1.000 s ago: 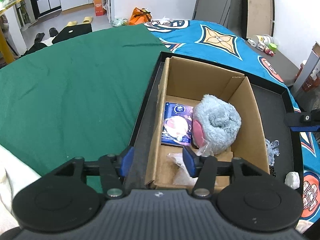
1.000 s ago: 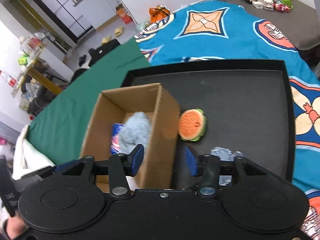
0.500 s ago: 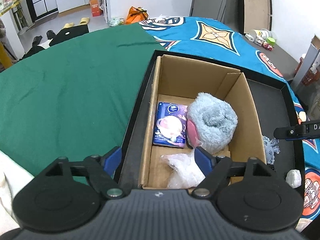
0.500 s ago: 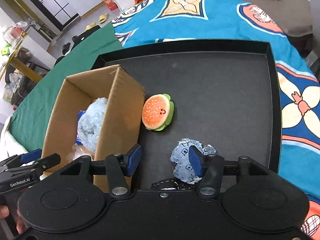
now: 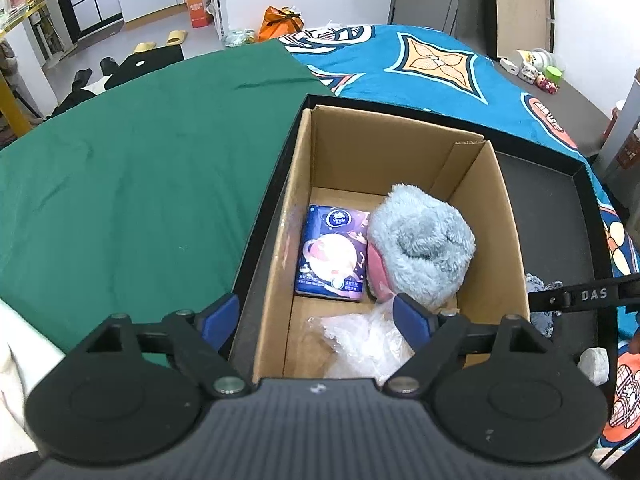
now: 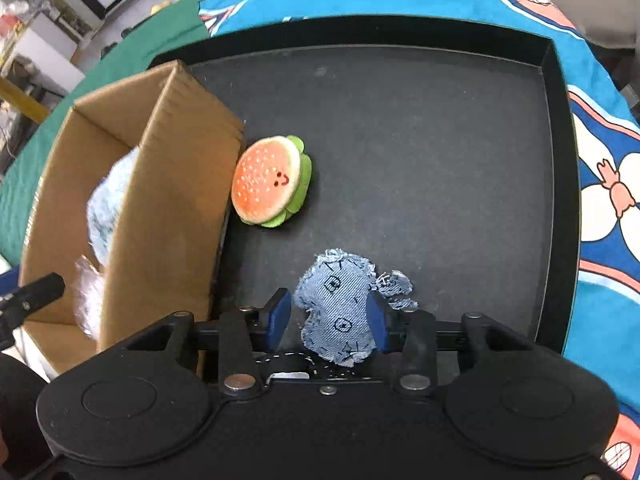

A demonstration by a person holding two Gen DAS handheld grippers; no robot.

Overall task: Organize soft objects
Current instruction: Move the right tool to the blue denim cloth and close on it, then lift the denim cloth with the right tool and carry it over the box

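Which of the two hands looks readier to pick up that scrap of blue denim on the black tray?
The right. Its gripper already straddles the denim scrap, jaws closing around it. The left gripper hangs open over the cardboard box, away from the scrap.

One brown cardboard box [image 5: 400,216] holds three things: one blue tissue packet [image 5: 333,259], one fluffy grey-blue plush [image 5: 424,250], one crumpled clear plastic bag [image 5: 360,344]. On the black tray [image 6: 440,128]: one burger-shaped plush [image 6: 270,180], one frayed denim patch [image 6: 340,306].
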